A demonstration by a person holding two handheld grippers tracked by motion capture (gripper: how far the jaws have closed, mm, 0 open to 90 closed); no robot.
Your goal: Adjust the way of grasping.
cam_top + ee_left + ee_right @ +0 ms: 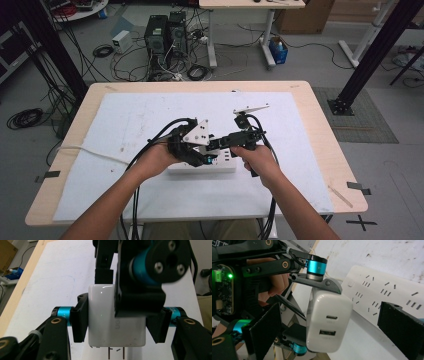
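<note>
Grippers meet over the middle of the white mat [150, 115] in the high view, with a white power strip [200, 167] lying on the mat just beneath them. The left gripper [117, 322] is clamped on a white charger [110, 325]: in the left gripper view its two black pads press the charger's flat sides at 9 and 3 o'clock, and two metal prongs stick out of the charger's end toward 6 o'clock. In the right gripper view the same charger [328, 322] fills the centre, its face with two ports turned to the camera, the left gripper's jaws above and below it. The right gripper [334, 327] has its jaws spread apart, one black pad at 8 o'clock, the other at 4 o'clock, both clear of the charger's sides. The power strip [387, 293] lies at 2 o'clock behind the charger, its rows of slots bare.
</note>
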